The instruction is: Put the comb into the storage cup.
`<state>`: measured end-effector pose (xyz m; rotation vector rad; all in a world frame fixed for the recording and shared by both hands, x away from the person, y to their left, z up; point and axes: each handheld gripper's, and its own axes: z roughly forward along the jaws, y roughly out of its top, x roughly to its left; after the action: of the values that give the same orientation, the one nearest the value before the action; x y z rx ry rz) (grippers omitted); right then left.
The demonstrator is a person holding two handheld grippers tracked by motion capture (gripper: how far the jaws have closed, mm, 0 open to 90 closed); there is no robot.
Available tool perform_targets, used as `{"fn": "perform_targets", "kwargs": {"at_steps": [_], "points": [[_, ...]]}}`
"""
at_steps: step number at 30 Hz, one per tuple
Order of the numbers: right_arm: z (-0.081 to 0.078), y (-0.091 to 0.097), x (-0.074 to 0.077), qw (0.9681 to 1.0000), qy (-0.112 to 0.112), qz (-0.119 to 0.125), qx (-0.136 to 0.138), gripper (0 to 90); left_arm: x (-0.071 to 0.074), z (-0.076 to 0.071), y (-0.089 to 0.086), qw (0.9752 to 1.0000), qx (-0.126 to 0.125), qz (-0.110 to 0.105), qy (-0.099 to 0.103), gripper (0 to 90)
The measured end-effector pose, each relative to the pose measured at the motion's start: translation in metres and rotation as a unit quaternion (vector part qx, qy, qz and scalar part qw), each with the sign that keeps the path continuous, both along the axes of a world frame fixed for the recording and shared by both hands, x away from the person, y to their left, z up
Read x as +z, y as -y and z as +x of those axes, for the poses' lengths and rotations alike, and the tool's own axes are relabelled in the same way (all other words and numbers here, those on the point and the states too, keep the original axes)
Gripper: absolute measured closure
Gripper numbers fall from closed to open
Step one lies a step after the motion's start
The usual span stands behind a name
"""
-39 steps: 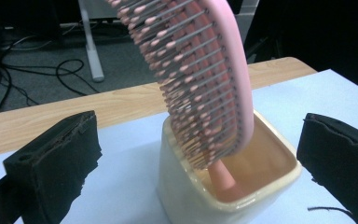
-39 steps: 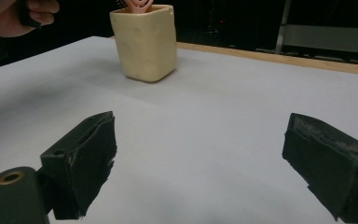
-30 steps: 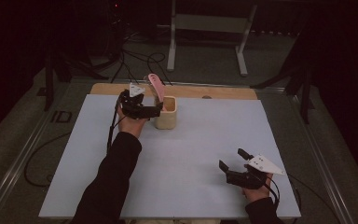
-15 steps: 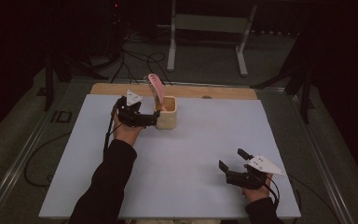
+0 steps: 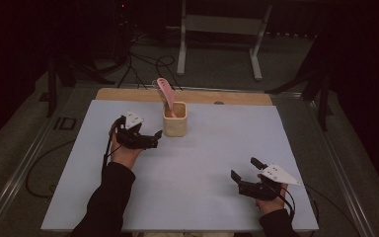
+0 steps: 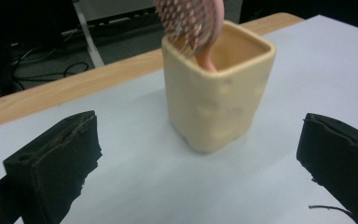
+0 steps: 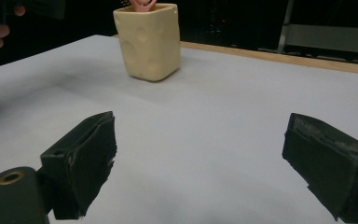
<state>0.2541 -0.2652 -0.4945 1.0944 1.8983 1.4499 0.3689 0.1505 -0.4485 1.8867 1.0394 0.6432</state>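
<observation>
Brush (image 5: 165, 92) stands in cup (image 5: 174, 120) — left tool (image 5: 154, 139) just beside it.

White table sheet (image 5: 197, 168) spreads wide and bare, a wooden strip (image 5: 237, 97) running along its far edge. Behind that, a pale metal stand (image 5: 217, 29) on the dark floor, black cables (image 5: 143, 64) snaking beside it. A small dark square (image 5: 64, 123) sits off the sheet's left edge.

A: Worktop surface?
B: White sheet (image 5: 202, 163) covering a wooden table (image 5: 237, 97); bare wood strip shows along the far edge.
A: Items resting on it?
B: One cream square cup (image 5: 174, 120), upright, near the far edge, left of centre, holding a pink spatula (image 5: 165, 91).
</observation>
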Motion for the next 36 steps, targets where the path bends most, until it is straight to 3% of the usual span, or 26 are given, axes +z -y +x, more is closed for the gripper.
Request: {"fn": "perform_targets", "kwargs": {"at_steps": [6, 17, 22, 36], "points": [[0.0, -0.002, 0.0, 1.0, -0.001, -0.002, 0.003, 9.3, -0.007, -0.015, -0.013, 1.0, 0.001, 0.006, 0.002, 0.0], [0.0, -0.003, -0.001, 1.0, -0.002, -0.004, 0.004, 9.3, -0.02, -0.038, -0.04, 0.9998, 0.012, -0.012, -0.005, 0.0], [0.0, -0.004, -0.001, 1.0, -0.003, -0.004, 0.004, 9.3, -0.024, -0.048, -0.046, 0.9999, 0.012, -0.007, 0.0, 0.0], [0.0, -0.004, -0.001, 1.0, -0.001, -0.004, 0.006, 9.3, -0.034, -0.074, -0.067, 0.9996, 0.01, -0.022, 0.013, 0.0]]}}
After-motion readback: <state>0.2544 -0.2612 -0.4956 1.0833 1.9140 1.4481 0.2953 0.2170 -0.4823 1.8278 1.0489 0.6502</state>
